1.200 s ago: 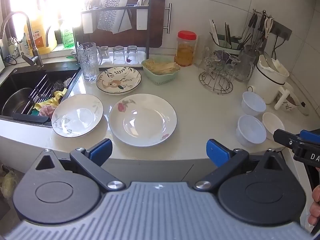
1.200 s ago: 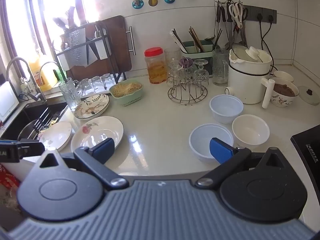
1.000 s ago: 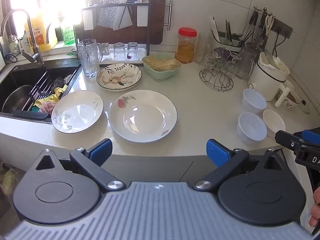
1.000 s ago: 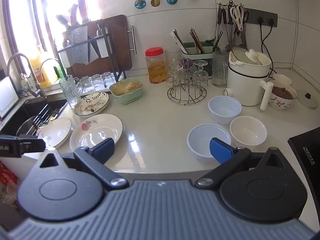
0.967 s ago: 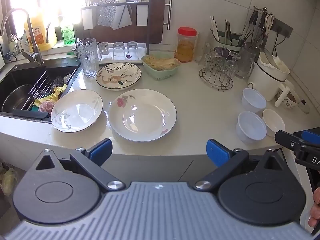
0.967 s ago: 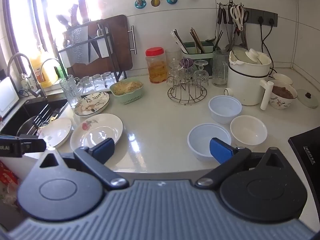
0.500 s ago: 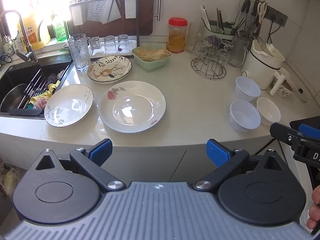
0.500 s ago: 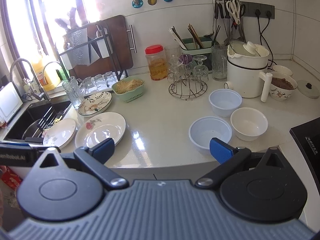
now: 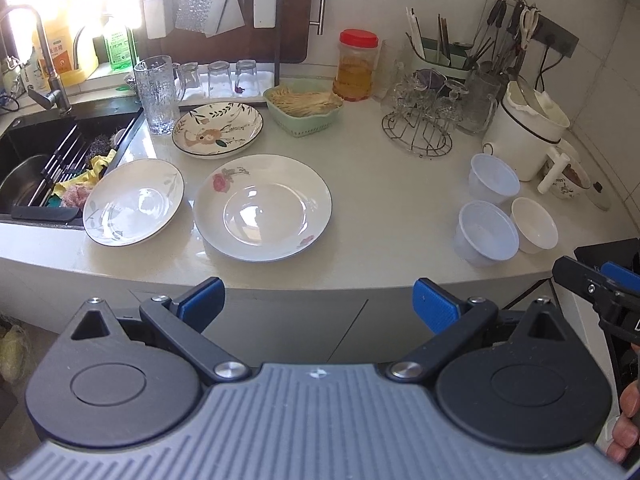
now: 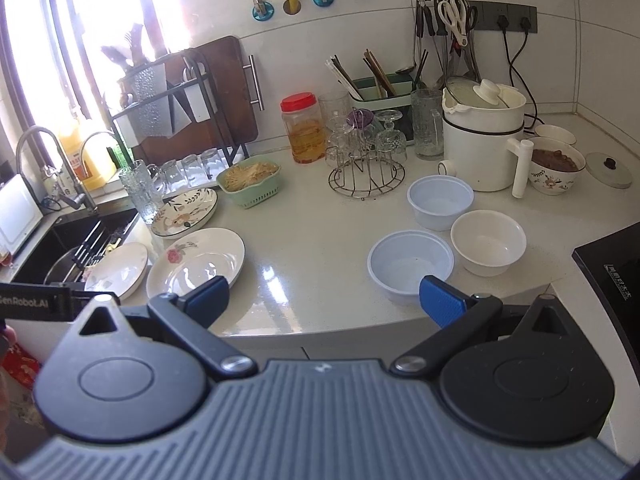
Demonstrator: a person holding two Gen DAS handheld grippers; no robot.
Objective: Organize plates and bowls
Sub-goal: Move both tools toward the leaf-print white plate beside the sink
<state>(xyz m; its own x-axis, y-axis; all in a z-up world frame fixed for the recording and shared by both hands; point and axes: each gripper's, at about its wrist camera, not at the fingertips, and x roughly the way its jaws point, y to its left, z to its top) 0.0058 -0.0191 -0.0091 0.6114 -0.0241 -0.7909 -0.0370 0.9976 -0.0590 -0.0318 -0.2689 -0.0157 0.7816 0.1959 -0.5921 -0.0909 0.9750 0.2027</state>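
White ceramic, 3 plates (image 9: 262, 208) sit near-left on the counter (image 9: 392, 204) and 3 bowls (image 10: 410, 266) near-right; left gripper (image 9: 316, 300) and right gripper (image 10: 324, 298), jaws spread and empty, should probably approach rims low, pinching thin edges squarely.

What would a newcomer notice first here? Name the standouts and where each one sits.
Three plates near the sink: a big rose-printed plate at the counter's front, a plainer plate beside it overhanging the sink edge, a patterned plate behind. Three empty bowls cluster at the right, before the white pot. Both grippers, left gripper and right gripper, hang open.
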